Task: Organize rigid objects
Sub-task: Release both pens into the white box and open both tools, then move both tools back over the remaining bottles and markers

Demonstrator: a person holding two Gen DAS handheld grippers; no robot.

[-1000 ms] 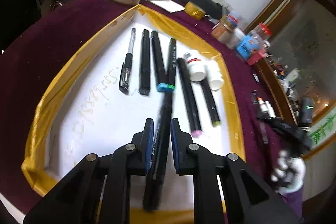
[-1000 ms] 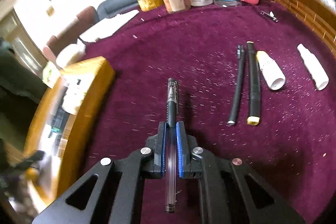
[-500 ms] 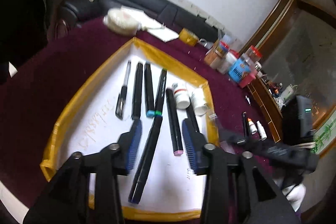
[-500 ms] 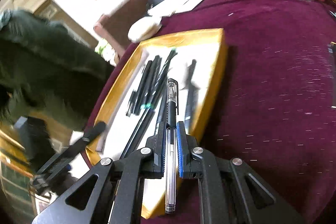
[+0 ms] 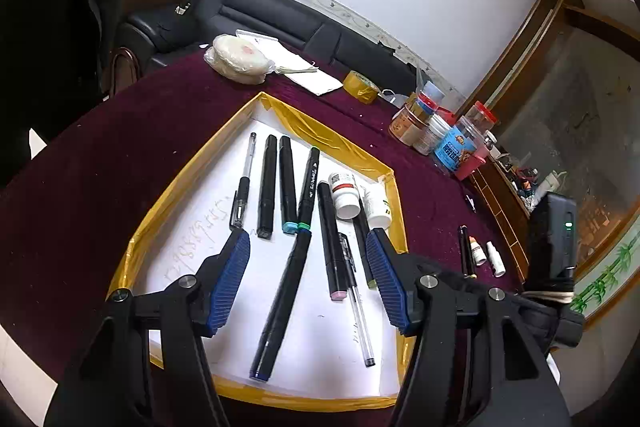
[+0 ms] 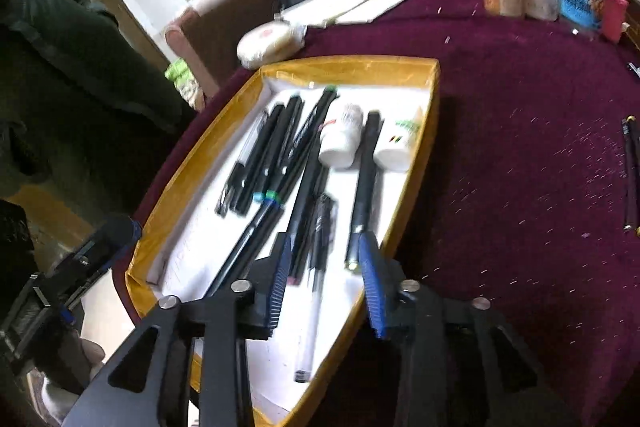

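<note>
With both sets of jaws opening and nothing pressed between the pads, the left gripper (image 5: 308,283) stands wide above the long black marker (image 5: 282,305), and the right gripper (image 6: 324,279) stands narrower over the clear gel pen (image 6: 310,319); both lie in the yellow-rimmed tray (image 5: 320,135). Judged light, stiff and slippery; take hold at mid-barrel, across the axis.
</note>
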